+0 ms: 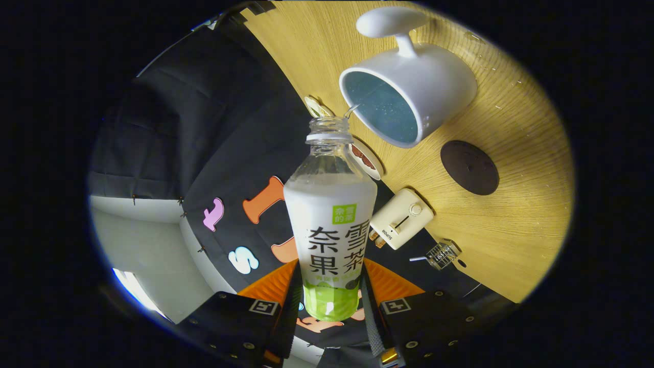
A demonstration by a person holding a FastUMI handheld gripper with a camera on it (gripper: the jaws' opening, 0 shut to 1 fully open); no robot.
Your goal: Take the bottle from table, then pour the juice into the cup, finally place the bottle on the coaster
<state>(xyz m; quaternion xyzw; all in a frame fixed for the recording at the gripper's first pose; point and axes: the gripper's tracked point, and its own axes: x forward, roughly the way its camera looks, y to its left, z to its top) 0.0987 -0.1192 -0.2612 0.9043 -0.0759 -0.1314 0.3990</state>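
Your gripper [331, 306] pinches the bottle [330, 225] near its bottom, with one finger pressed on each side; you hold the bottle tipped, so its open mouth points at the cup [409, 89]; a thin stream of juice [351, 110] runs from the mouth to the rim of the cup; the bottle has no cap on; its neck looks see-through and its lower part looks milky white and green. You can see the white cup standing on the wooden counter [516, 204], just beyond the bottle's mouth; its inside looks blue; its handle is on the far side from the bottle. You can see the dark round coaster [469, 167] lying flat on the counter near the cup, not touching it; a small cream box with a knob [401, 218] sits beside the bottle, near the counter's edge; a little wire thing [442, 254] lies next to that box.
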